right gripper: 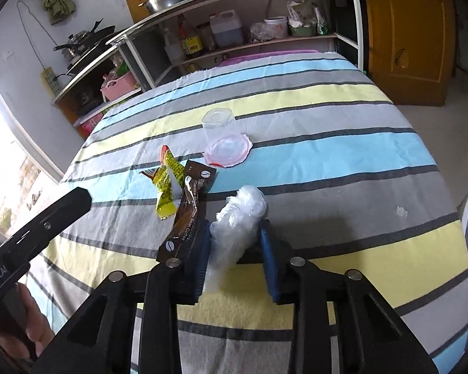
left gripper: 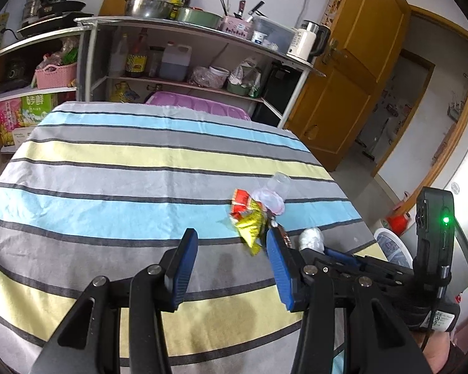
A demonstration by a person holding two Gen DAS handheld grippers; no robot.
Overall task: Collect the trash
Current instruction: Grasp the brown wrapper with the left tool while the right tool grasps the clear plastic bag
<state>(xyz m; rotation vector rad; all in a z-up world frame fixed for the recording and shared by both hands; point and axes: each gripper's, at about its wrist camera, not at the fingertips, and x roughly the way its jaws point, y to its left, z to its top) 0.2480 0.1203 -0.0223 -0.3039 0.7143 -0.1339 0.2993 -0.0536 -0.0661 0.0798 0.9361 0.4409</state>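
My right gripper (right gripper: 234, 229) is shut on a crumpled clear plastic bag (right gripper: 238, 218), which fills the gap between its blue pads just above the striped tablecloth (right gripper: 327, 155). A brown coffee sachet (right gripper: 188, 212) lies against its left finger. Beyond that lie a yellow and red wrapper (right gripper: 165, 187) and a clear cup (right gripper: 223, 134) tipped over on its pink lid. My left gripper (left gripper: 231, 240) is open with nothing between its pads. The yellow wrapper (left gripper: 249, 224) lies just past its right fingertip, and the cup (left gripper: 276, 191) lies farther on. The bag (left gripper: 310, 238) shows to its right.
A small clear scrap (right gripper: 401, 211) lies near the table's right edge. Behind the table stands a metal shelf rack (left gripper: 187, 25) with bottles, bowls and a kettle. A wooden door (left gripper: 352, 71) is at the back right. A white fan (left gripper: 393, 246) and a red bucket (left gripper: 397, 221) stand on the floor.
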